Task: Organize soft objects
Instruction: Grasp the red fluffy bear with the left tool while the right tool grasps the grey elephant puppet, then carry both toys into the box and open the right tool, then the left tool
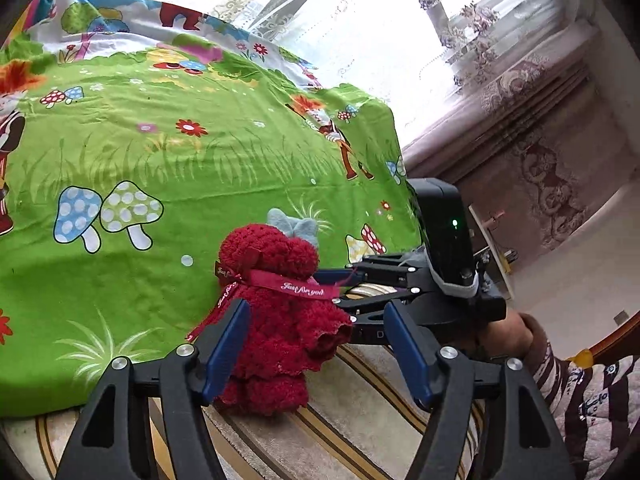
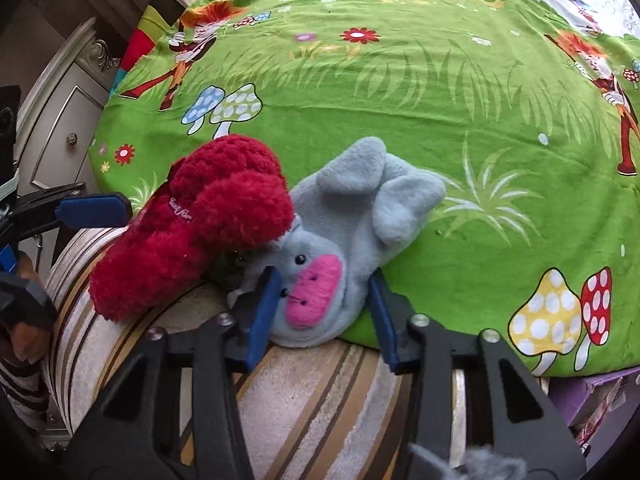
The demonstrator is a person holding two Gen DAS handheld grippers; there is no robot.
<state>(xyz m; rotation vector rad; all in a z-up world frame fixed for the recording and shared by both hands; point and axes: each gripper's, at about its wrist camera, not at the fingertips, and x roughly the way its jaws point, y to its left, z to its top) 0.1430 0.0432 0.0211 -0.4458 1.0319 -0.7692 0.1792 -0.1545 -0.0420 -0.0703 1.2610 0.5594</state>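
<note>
Two plush toys touch: red toy; right gripper clasps blue toy.

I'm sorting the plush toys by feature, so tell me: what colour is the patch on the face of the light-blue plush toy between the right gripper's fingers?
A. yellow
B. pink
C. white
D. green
B: in the right wrist view the light-blue plush toy shows a pink patch on its face, beside small black bead eyes.
</note>
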